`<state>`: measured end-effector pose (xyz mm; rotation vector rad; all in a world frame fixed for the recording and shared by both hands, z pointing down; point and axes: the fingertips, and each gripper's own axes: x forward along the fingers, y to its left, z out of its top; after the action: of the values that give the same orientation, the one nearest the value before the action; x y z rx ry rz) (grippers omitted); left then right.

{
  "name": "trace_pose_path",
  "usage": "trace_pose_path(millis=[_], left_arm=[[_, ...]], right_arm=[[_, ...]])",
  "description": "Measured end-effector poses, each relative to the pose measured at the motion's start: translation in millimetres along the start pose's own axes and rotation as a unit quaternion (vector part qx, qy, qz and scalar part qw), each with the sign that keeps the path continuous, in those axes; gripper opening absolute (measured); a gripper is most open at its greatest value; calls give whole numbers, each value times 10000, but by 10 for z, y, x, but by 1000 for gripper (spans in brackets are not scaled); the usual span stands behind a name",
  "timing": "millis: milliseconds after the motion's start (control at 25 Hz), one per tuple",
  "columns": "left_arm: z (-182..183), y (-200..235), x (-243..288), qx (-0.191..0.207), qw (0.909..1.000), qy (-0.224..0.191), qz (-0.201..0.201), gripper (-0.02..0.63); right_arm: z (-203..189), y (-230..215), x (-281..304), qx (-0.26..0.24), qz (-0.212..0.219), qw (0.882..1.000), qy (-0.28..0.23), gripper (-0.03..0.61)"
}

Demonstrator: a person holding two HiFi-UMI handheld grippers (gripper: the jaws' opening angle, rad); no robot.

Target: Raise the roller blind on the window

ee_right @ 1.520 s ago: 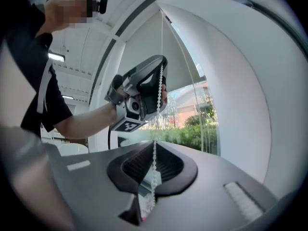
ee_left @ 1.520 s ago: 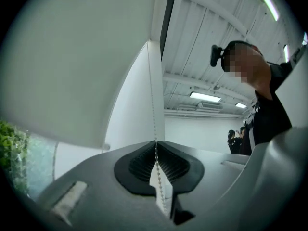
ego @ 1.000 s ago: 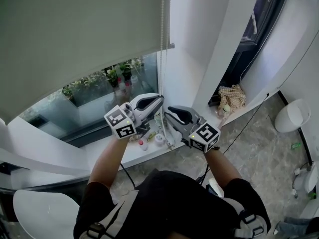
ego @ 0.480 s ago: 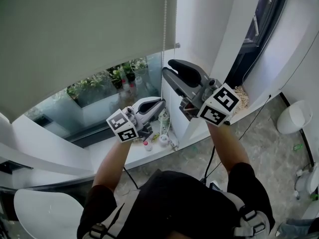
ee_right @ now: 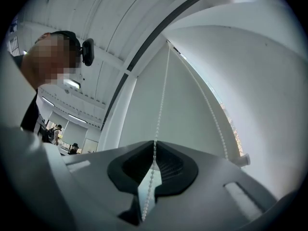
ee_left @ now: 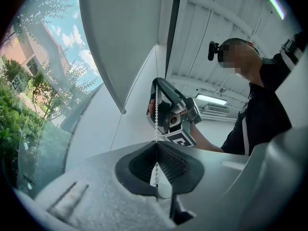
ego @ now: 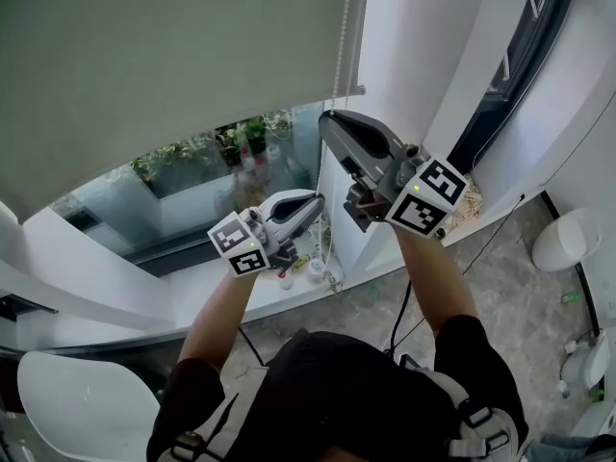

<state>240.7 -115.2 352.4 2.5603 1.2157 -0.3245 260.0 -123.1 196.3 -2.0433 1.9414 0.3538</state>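
Left tongs (ego: 310, 203) clamp the bead chain (ee_left: 155, 113) below the roller blind (ego: 173, 65) hem. Right tongs (ego: 327, 123) just closed on the same chain, higher up, beside the blind's edge. White window sill (ego: 192, 298) under the blind.

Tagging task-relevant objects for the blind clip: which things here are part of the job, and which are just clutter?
In the job:
- roller blind
- bead chain
- left gripper, shut on the chain
- right gripper, higher up, jaws just closing on the chain

Lying about:
- small bottles on the sill
- white chair
- white rounded unit on the floor
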Motion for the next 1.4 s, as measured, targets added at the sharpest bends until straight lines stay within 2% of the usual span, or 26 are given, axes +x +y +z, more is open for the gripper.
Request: trace_pose_path(millis=[200, 360, 440, 560, 640, 720, 760, 800, 880, 1000, 1160, 1280, 1400], left_arm=[[-215, 95, 16, -70, 9999, 156, 29, 6], [-884, 191, -101, -267, 9972, 682, 112, 6], [-1296, 196, -213, -365, 9925, 1145, 217, 6], [-1925, 150, -423, -554, 9784, 1975, 252, 6], [-2166, 82, -545, -747, 9716, 2235, 207, 6], [-2222, 25, -622, -833, 9703, 2263, 162, 8], [-2204, 11, -646, -815, 9705, 2265, 131, 40], [-2161, 5, -666, -773, 9710, 2259, 100, 123], [-1995, 24, -708, -689, 9741, 2152, 72, 160], [-1526, 106, -739, -610, 9833, 1708, 120, 163], [-612, 141, -485, -258, 9953, 932, -23, 163], [-42, 145, -111, -311, 9979, 360, -442, 162], [432, 72, 269, -279, 9955, 25, -902, 163]], right_arm=[[-192, -50, -128, -381, -345, 9986, 104, 12], [-781, -77, -329, -871, -681, 9915, 685, 12], [-1186, -99, -505, -688, -764, 9897, 999, 11], [-1819, -64, -749, -361, -697, 9831, 1652, 11], [-2068, -45, -871, -258, -698, 9797, 1864, 11], [-2129, -69, -941, -130, -755, 9800, 1838, 11], [-2122, -89, -953, -104, -768, 9802, 1822, 11], [-2110, -110, -959, -129, -775, 9800, 1830, 11], [-2089, -148, -980, -155, -794, 9796, 1838, 11], [-2063, -169, -1020, 29, -830, 9814, 1731, 11], [-2080, -110, -1000, 56, -749, 9827, 1694, 11], [-2109, -81, -945, 64, -692, 9831, 1693, 11], [-2130, -7, -886, 149, -633, 9840, 1661, 11]])
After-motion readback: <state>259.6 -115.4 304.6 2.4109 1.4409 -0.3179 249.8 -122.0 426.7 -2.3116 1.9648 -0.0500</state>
